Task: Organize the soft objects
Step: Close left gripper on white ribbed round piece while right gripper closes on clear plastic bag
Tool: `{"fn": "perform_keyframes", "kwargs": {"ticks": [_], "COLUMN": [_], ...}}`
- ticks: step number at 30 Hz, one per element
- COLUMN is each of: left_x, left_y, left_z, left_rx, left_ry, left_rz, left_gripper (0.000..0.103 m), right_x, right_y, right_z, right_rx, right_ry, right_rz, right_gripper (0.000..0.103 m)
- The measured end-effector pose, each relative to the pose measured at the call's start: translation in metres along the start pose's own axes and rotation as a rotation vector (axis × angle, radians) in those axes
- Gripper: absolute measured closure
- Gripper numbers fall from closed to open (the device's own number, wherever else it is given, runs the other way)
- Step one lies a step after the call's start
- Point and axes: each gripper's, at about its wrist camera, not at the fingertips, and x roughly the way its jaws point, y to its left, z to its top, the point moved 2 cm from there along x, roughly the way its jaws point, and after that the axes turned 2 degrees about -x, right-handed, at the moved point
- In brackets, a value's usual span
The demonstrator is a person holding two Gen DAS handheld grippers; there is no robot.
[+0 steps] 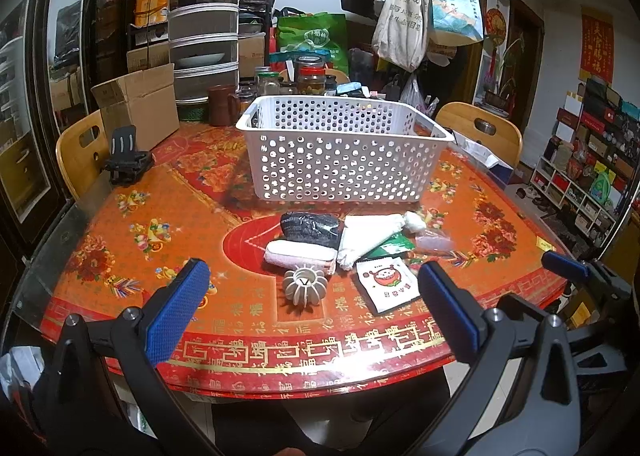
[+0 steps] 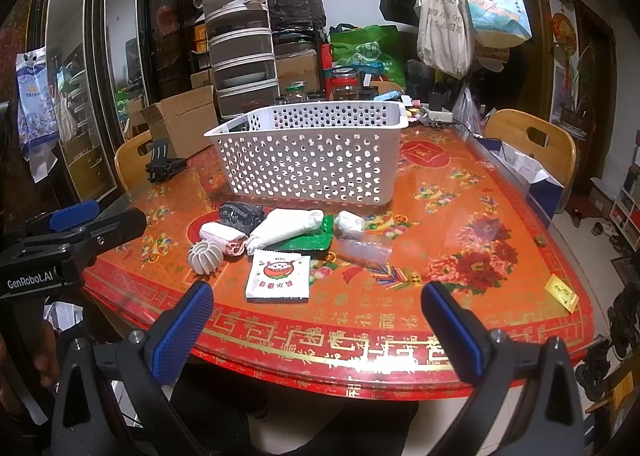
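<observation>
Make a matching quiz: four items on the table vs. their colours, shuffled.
Items:
1. basket
2. ribbed ball
3. flat pouch under the white roll
4. knitted bundle

Colours:
a. green
b. black
c. white, perforated
d. beige

Pairs: 1-c, 2-d, 3-a, 4-b

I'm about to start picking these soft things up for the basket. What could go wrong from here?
1. The long white cloth roll lies across the green packet and touches the black bundle; lifting it may drag them.
2. The ribbed white ball could roll if nudged.
3. Both hand-held grippers, left and right, are open near the edge.
</observation>
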Motion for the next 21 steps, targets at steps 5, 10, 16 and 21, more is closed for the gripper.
{"fn": "perform_keyframes", "kwargs": {"ticks": [5, 10, 16, 21], "left_x": [0.012, 0.038, 0.084, 0.117], "left_y": [0.013, 0.026, 0.044, 0.042], "left_z": [-0.003, -0.002, -0.013, -0.022], "left_rx": [-0.011, -0.034, -0.049, -0.015], "left_ry": [-0.024, 0.006, 0.095, 0.151], "left_rz": [0.029, 0.028, 0.029, 0.028], "left_gripper": [0.000, 0.000, 0.000, 0.000], "right_x": [0.011, 0.026, 0.049, 0.079], "right_y": [-0.007, -0.020, -0.034, -0.051], "right_z": [-0.002, -0.006, -0.004, -0.002], "right_rx": [0.034, 0.057, 0.061, 0.103], "right_ry": [0.010, -0.038, 0.002, 0.086], "right_rz": [0.033, 0.058, -0.042, -0.038], "right_gripper": [0.000, 0.000, 0.000, 0.000]}}
